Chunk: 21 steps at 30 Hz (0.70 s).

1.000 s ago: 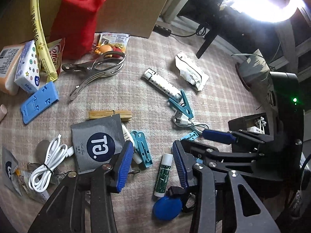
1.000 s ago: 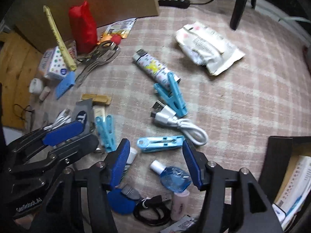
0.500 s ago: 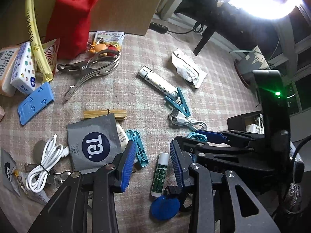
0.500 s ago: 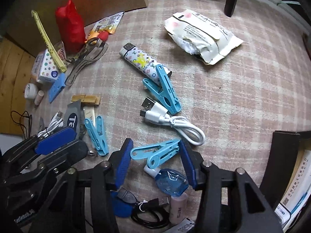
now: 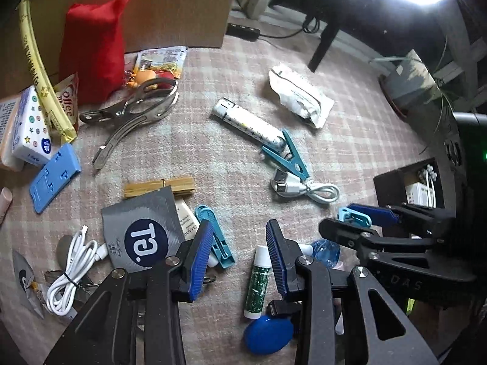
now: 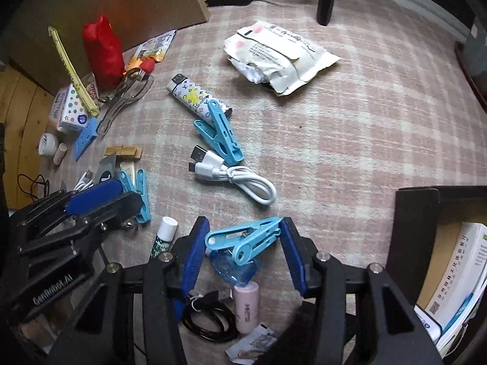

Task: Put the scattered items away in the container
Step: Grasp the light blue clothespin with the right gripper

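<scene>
The light blue clothespin (image 6: pixel 243 240) sat gripped between the blue fingers (image 6: pixel 194 252) of the right gripper (image 6: pixel 242 248), raised above the checked cloth (image 6: pixel 350 140). Under it a blue-tinted clear bottle (image 6: pixel 234 269) was half hidden, and a pink tube (image 6: pixel 247 308) and a coiled black cord (image 6: pixel 210 316) were partly covered by the gripper's frame. At the right edge the dark container (image 6: pixel 417 237) was cut off; only a corner showed, with a printed booklet (image 6: pixel 456 283) inside it.

From the left wrist view the clothespin was mostly screened by the right gripper, only its tip (image 5: pixel 354 216) poking out. The left gripper (image 5: pixel 239 252) hovered low over the cloth with its fingers parted and holding nothing. A green lip balm stick (image 5: pixel 258 283) lay below the gap, and a teal clothespin (image 5: pixel 214 237) lay beside the left finger, partly behind it. A blue round object (image 5: pixel 268 336) was half blocked by the frame; what it was I could not tell.

Further out lay a white USB cable (image 6: pixel 234 176), touching another blue clothespin (image 6: pixel 220 135) that overlapped a patterned lighter (image 6: pixel 194 99). A crumpled white packet (image 6: pixel 280 57) lay well apart, beyond them. On the far left were metal tongs (image 5: pixel 134 115), a red pouch (image 5: pixel 94 45) and a grey sachet (image 5: pixel 143 234).
</scene>
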Each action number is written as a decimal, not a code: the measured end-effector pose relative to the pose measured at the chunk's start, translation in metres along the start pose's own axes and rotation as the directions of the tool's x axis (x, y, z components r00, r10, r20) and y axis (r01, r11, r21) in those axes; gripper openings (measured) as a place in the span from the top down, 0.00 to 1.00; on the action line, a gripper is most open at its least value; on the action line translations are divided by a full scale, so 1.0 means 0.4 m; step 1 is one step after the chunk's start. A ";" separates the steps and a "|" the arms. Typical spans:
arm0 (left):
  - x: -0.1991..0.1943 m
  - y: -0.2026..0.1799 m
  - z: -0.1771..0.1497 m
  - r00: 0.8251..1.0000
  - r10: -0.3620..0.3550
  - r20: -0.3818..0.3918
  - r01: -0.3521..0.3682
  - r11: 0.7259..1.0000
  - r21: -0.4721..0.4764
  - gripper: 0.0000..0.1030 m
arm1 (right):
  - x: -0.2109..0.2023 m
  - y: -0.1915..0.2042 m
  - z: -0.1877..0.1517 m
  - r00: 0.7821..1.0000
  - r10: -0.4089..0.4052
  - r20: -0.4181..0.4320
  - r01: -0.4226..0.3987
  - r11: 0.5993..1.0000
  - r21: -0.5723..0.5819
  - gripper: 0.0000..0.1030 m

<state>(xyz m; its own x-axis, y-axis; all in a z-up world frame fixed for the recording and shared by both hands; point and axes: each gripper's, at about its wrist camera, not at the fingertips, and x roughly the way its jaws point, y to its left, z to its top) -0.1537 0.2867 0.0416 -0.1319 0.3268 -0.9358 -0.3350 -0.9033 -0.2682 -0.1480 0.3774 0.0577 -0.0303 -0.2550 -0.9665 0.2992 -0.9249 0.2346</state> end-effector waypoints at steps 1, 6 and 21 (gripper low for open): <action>0.002 0.002 0.005 1.000 0.017 0.001 -0.017 1.000 0.006 0.67 | -0.005 -0.008 0.003 1.000 -0.002 0.001 0.002 1.000 0.001 0.54; 0.012 -0.007 0.023 0.997 0.080 0.011 -0.080 0.996 0.042 0.67 | -0.021 -0.036 0.005 1.000 -0.001 0.007 0.001 1.000 0.010 0.54; 0.035 0.000 0.032 0.992 0.118 -0.033 -0.115 0.990 0.082 0.67 | -0.022 -0.068 -0.025 1.000 -0.005 0.020 0.005 1.000 0.018 0.54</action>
<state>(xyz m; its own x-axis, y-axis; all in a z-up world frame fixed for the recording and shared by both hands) -0.1676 0.2949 0.0313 -0.1398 0.2083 -0.9680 -0.3931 -0.9089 -0.1388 -0.1464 0.4075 0.0587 -0.0509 -0.2557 -0.9654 0.2819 -0.9310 0.2317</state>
